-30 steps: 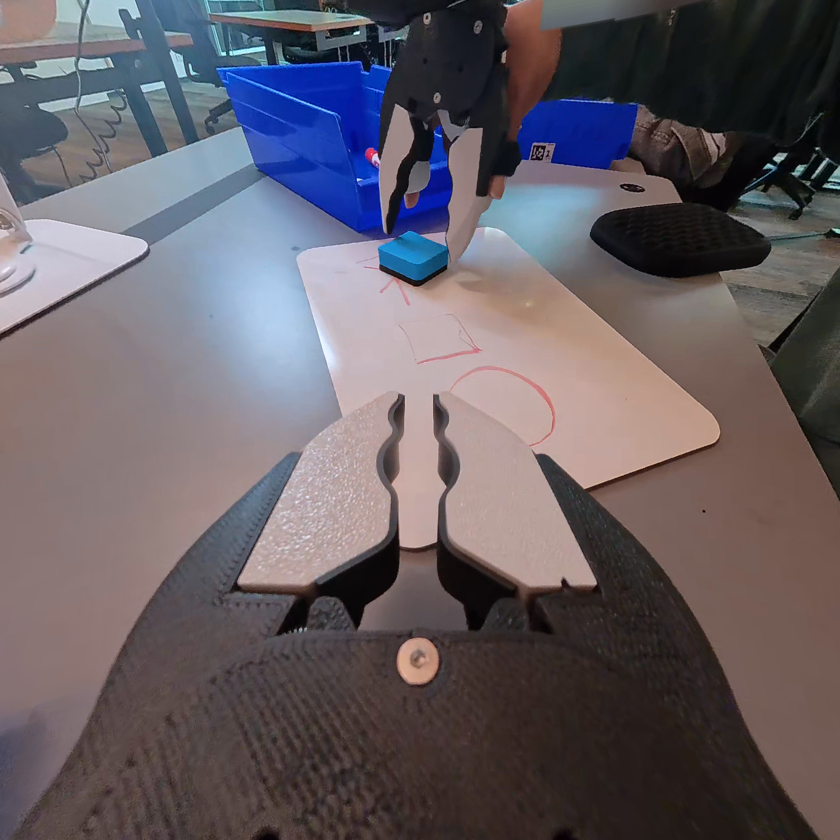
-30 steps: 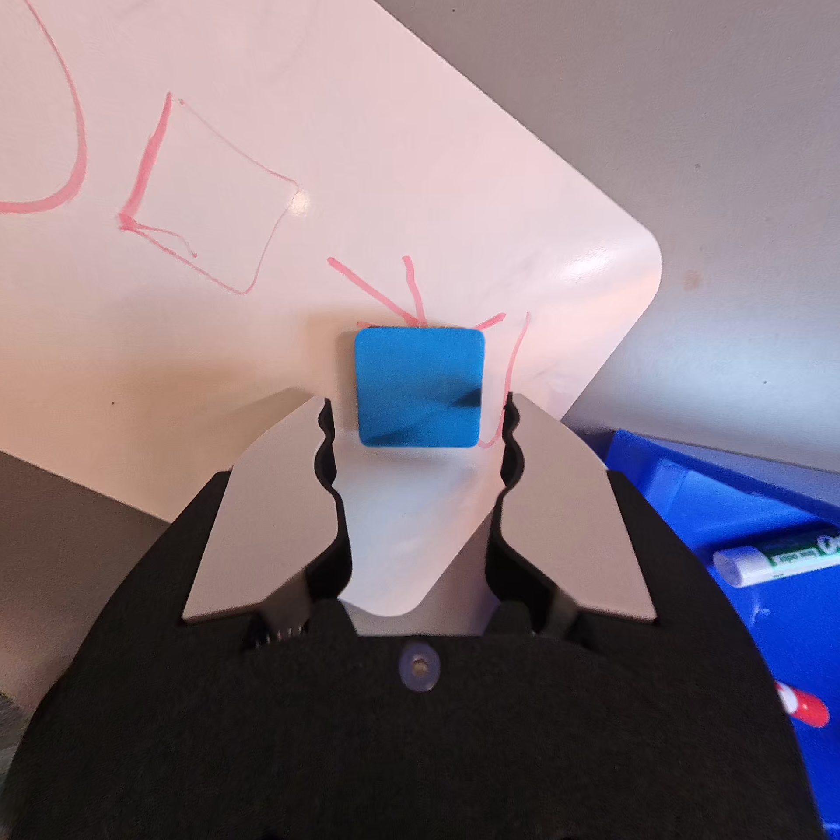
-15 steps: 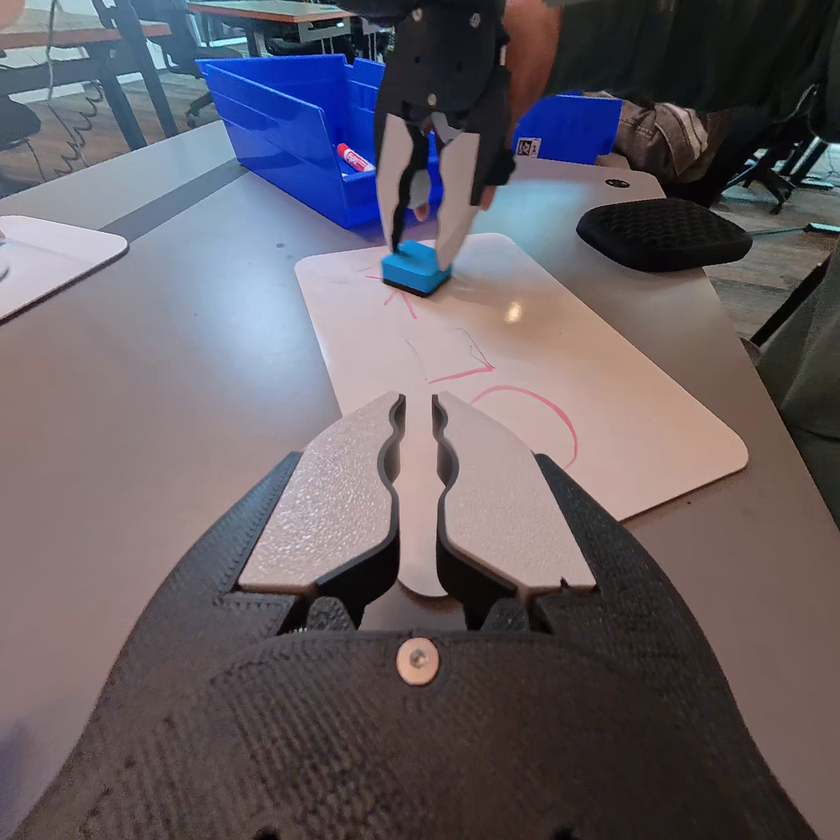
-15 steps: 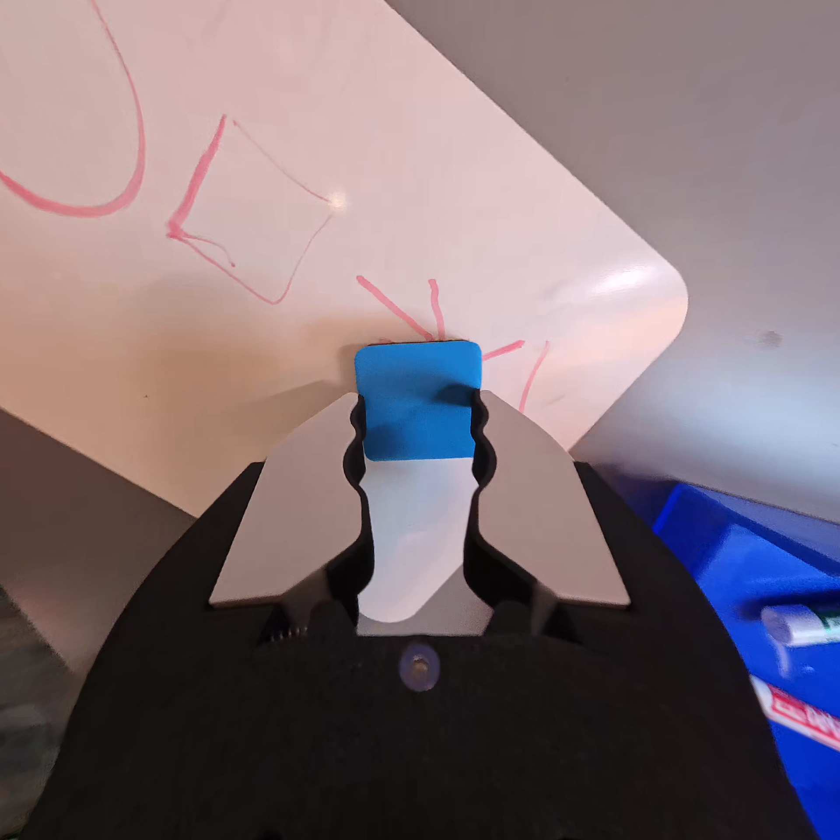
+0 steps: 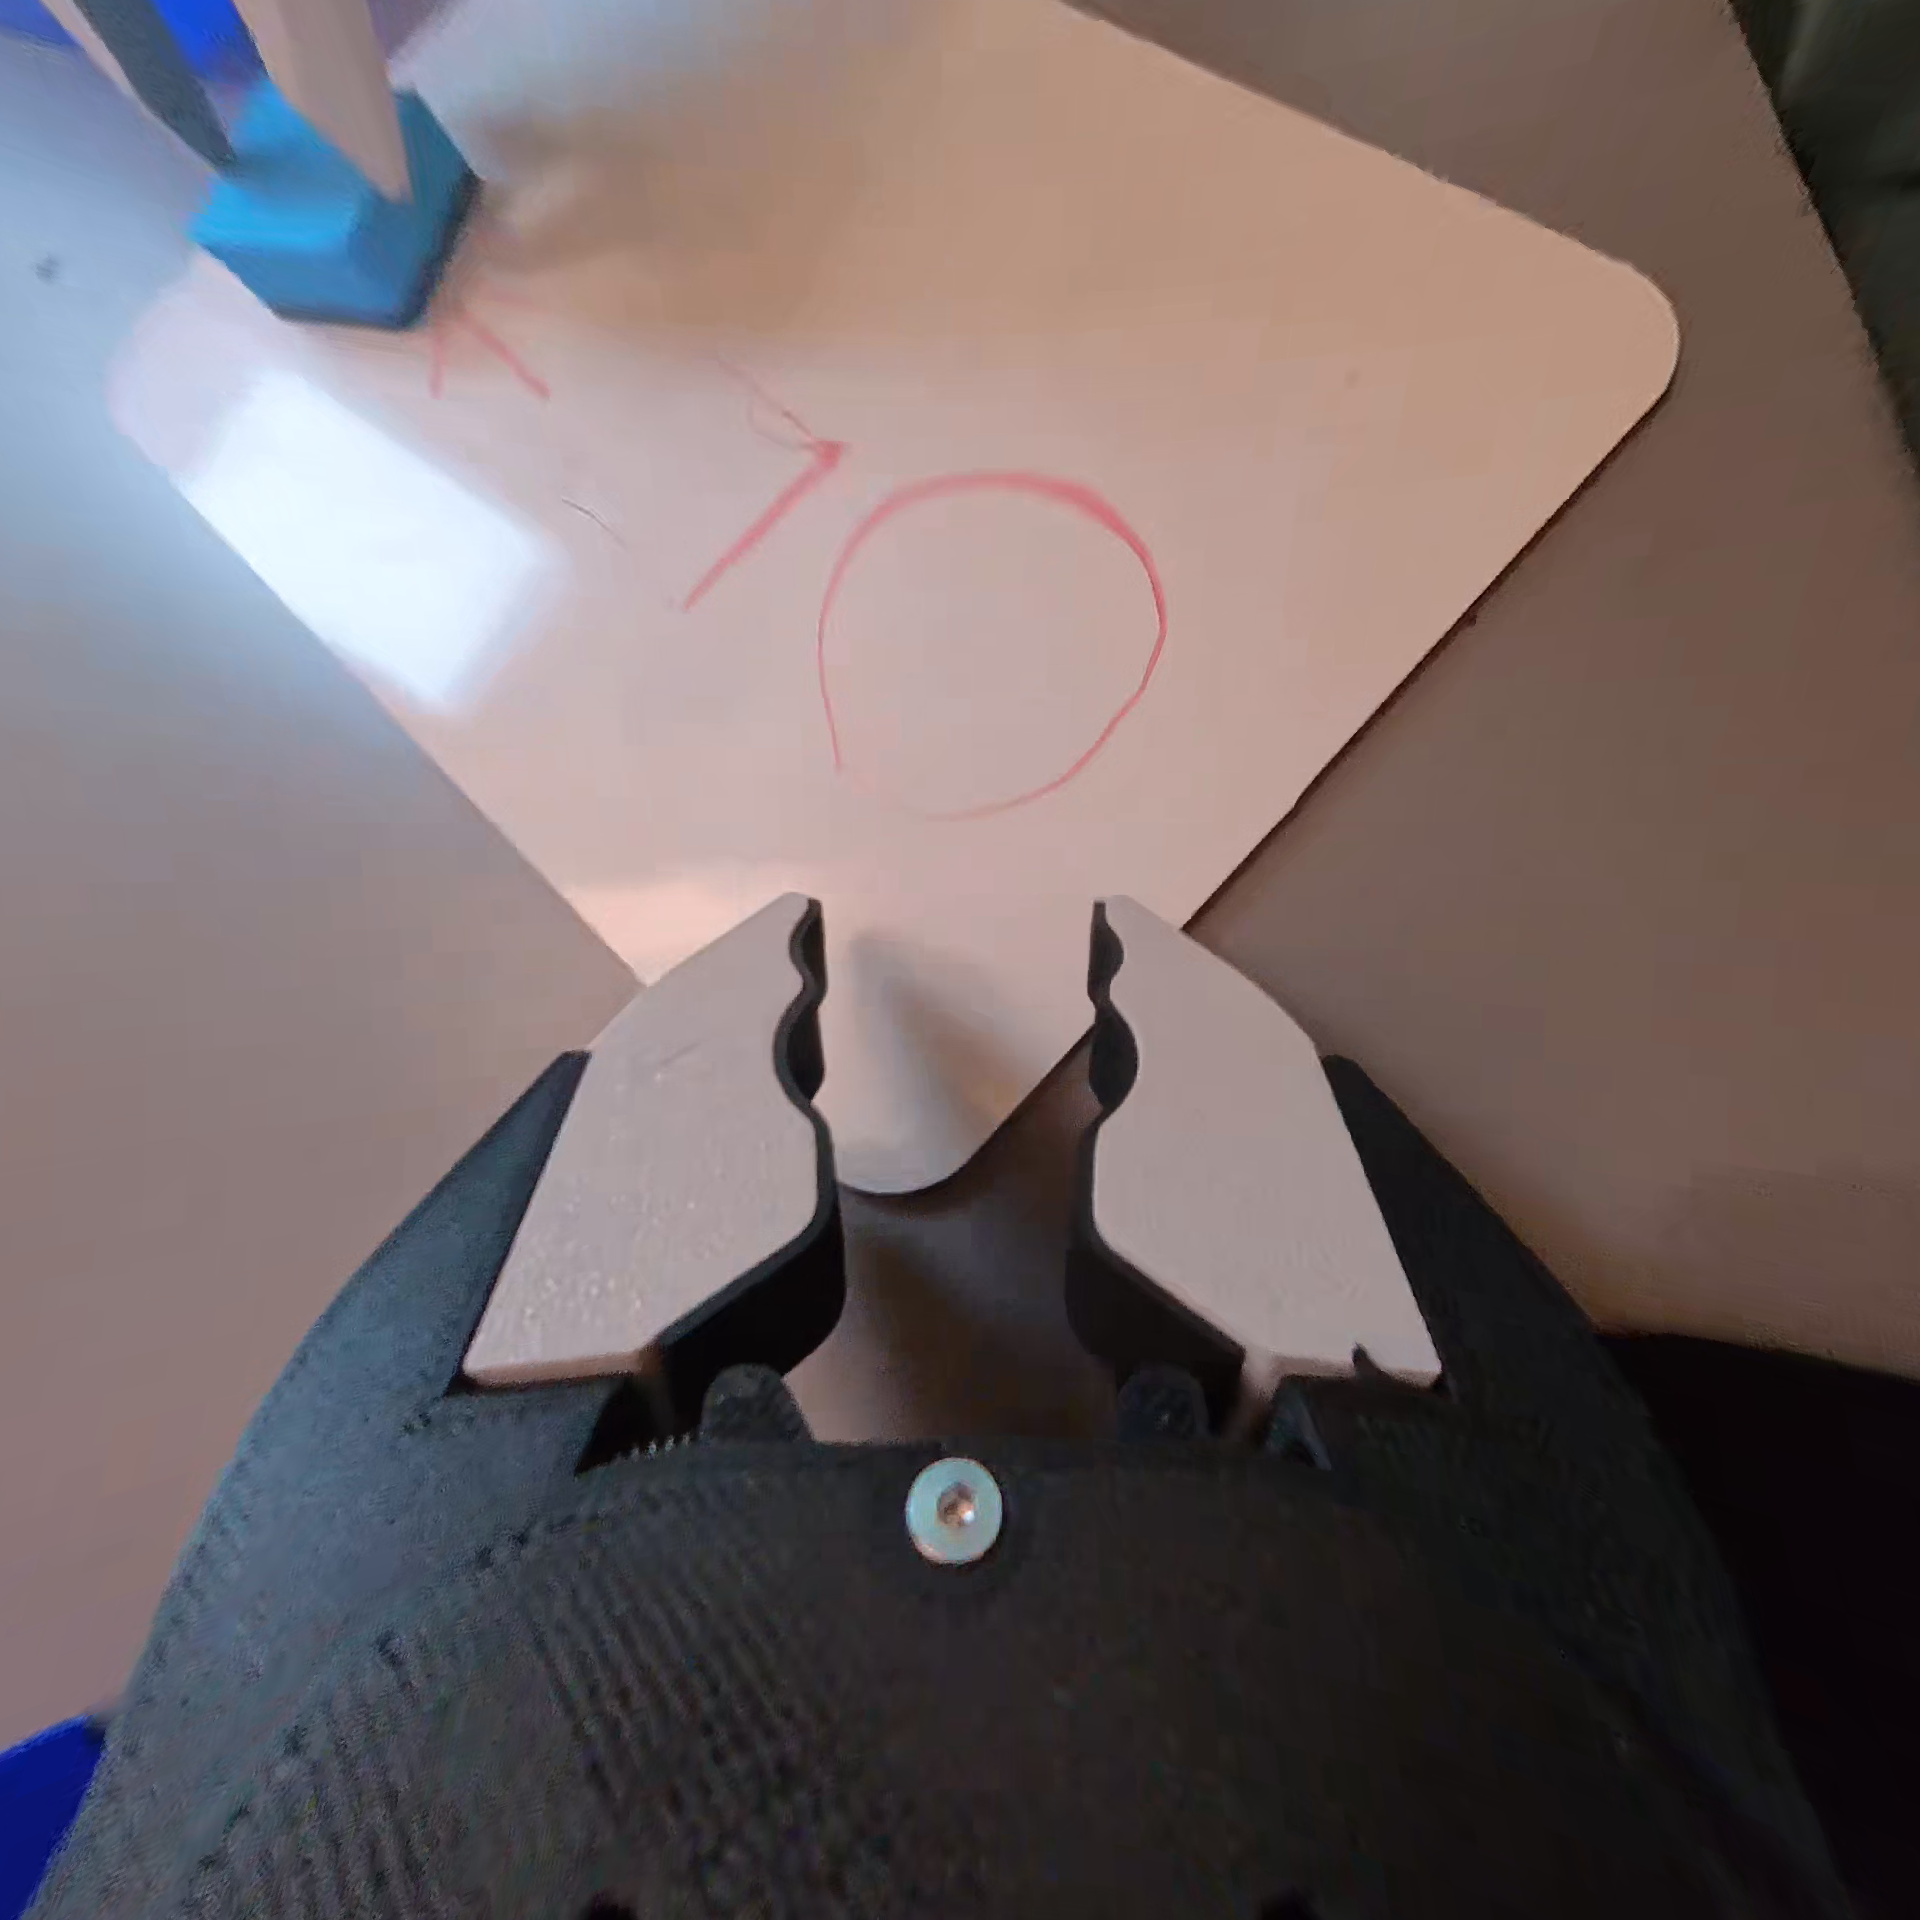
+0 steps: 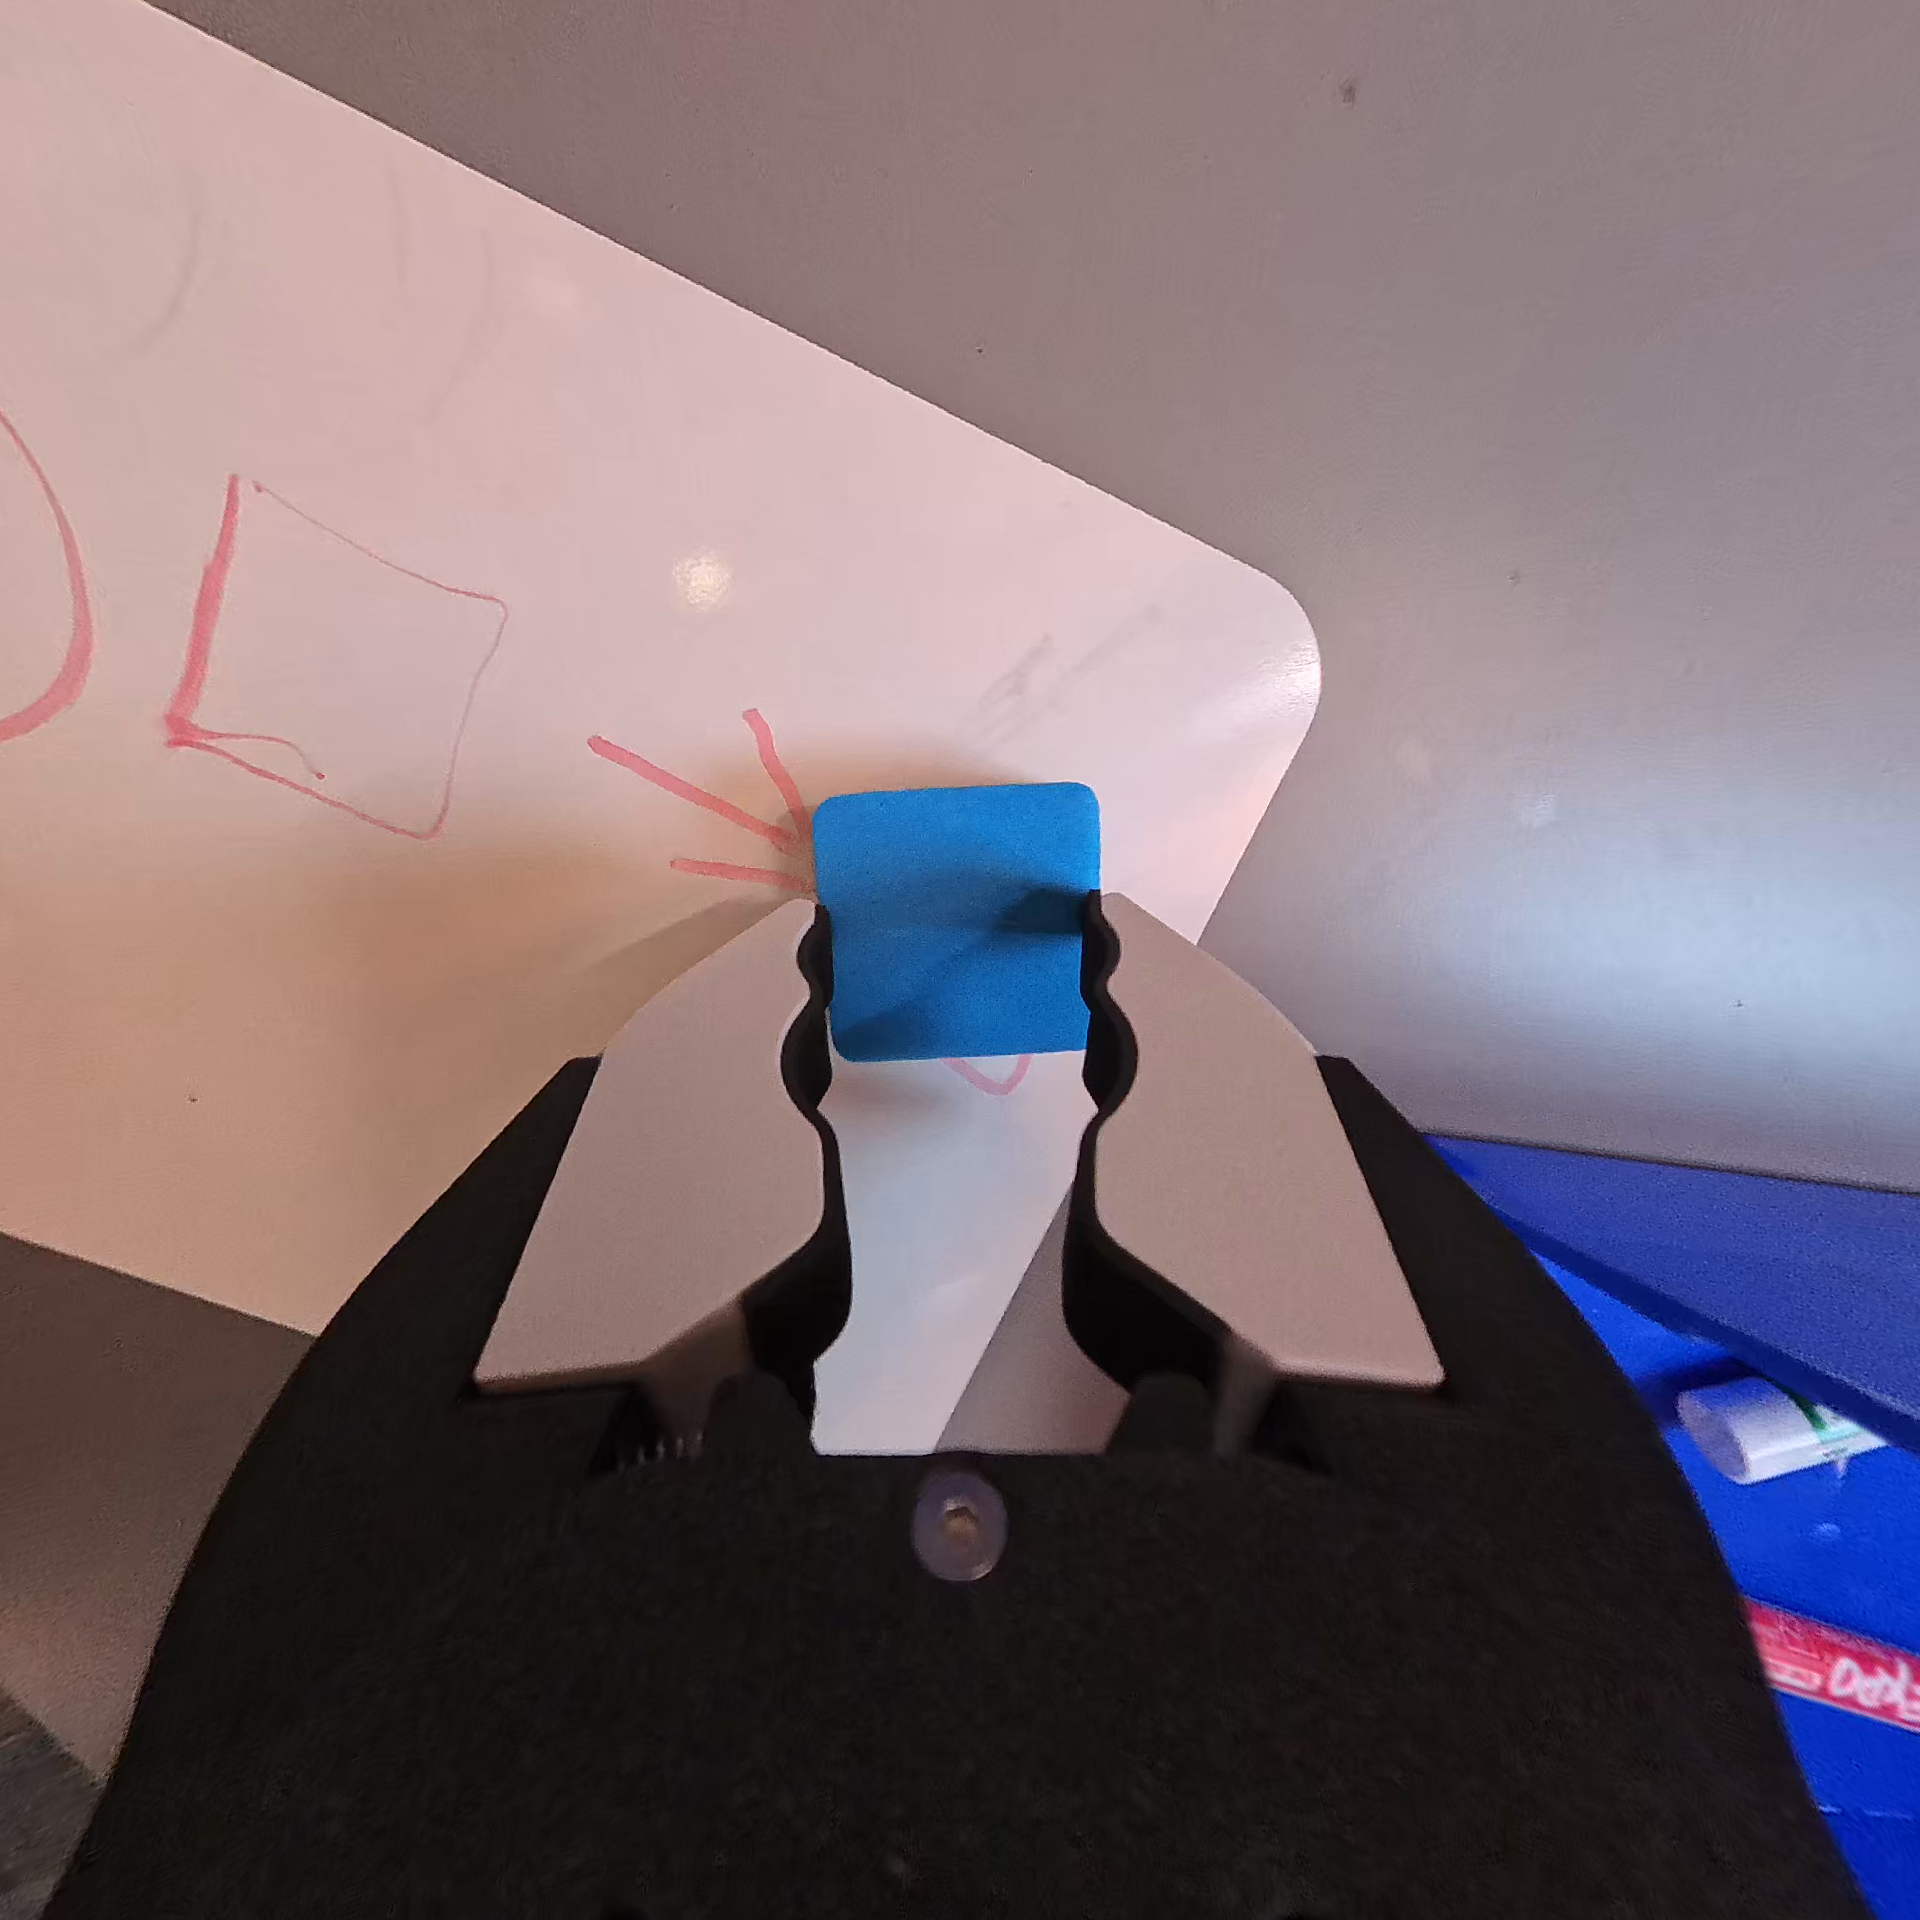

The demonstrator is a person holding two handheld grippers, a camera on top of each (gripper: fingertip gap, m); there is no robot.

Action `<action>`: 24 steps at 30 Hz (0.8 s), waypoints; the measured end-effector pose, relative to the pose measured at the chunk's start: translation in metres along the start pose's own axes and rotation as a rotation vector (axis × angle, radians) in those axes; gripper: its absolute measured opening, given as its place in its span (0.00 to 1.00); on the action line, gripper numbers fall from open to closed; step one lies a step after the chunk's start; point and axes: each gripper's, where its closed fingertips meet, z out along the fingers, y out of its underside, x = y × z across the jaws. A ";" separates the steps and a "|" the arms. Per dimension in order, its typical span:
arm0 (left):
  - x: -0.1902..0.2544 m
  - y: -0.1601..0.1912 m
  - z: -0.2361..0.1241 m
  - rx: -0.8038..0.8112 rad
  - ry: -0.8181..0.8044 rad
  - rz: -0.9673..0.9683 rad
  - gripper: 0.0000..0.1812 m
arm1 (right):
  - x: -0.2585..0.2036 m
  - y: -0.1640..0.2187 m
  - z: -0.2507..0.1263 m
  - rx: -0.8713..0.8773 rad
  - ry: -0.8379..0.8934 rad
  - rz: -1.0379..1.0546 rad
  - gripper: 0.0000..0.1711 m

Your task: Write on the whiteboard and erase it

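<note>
Grey tabletop point(image 6: 1455, 312) carries a white whiteboard point(image 6: 520, 364) lying flat, with red marker shapes drawn on it: a circle point(image 5: 987, 644), a square point(image 6: 332, 665) and some crossing strokes point(image 6: 717, 800). At one corner of the board sits a blue eraser point(image 6: 951, 920), and the right gripper point(image 6: 951, 914) is clenched on its two sides, the eraser resting on the strokes. The left gripper point(image 5: 951, 914) hangs released, its fingers apart and holding nothing, over the board's opposite corner. Beside the board's eraser end stands a blue bin point(image 6: 1714, 1299) with markers point(image 6: 1777, 1439) inside.
</note>
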 end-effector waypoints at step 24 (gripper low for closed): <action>0.027 0.006 -0.001 -0.091 0.153 -0.006 0.34 | -0.019 0.005 -0.003 -0.014 -0.029 -0.074 0.27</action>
